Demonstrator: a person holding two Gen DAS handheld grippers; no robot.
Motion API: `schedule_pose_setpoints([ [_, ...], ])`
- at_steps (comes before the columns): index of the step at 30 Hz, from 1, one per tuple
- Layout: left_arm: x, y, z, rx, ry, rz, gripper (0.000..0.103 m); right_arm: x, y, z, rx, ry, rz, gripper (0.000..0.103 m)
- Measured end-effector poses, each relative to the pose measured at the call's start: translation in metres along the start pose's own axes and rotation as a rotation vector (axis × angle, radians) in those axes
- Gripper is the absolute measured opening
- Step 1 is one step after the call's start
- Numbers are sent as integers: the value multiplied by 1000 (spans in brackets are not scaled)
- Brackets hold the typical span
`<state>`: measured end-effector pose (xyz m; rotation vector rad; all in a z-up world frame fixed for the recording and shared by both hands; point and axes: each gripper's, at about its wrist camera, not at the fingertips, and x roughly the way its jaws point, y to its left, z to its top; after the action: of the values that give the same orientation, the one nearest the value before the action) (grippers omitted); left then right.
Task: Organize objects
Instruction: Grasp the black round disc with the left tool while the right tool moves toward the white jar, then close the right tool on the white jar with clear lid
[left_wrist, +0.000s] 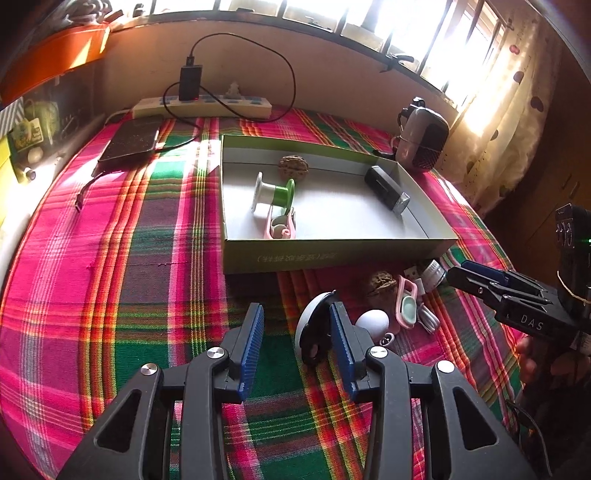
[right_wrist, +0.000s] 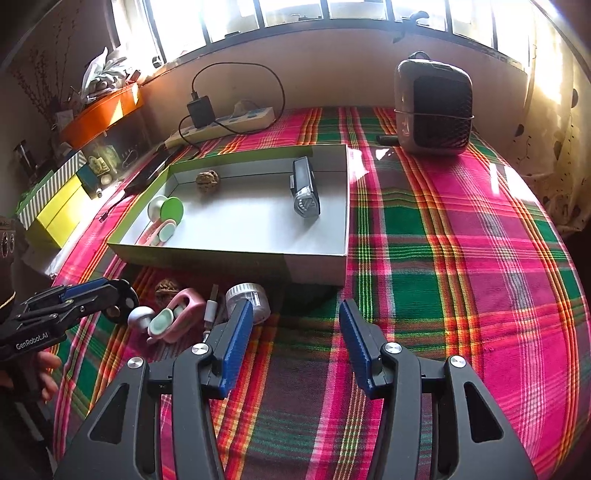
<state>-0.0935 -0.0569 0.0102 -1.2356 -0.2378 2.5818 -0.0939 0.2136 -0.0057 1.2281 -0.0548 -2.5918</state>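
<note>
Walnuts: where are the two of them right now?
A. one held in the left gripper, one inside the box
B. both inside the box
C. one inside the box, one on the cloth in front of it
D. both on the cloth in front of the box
C: one walnut lies inside the box near its far wall, the other walnut lies on the plaid cloth in front of the box.

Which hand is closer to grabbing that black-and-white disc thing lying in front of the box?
Left, probably. The left tongs are open right beside the black-and-white disc, while the right tongs hover open over bare cloth.
</note>
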Motion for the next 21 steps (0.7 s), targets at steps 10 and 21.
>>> schedule_pose_setpoints([
  [10, 12, -11, -3, 43, 42, 0, 35, 6, 7, 0, -16, 15, 9, 50],
  [21, 11, -5, -2, 12, 41, -2, 31, 5, 13, 1, -25, 8, 33, 50],
])
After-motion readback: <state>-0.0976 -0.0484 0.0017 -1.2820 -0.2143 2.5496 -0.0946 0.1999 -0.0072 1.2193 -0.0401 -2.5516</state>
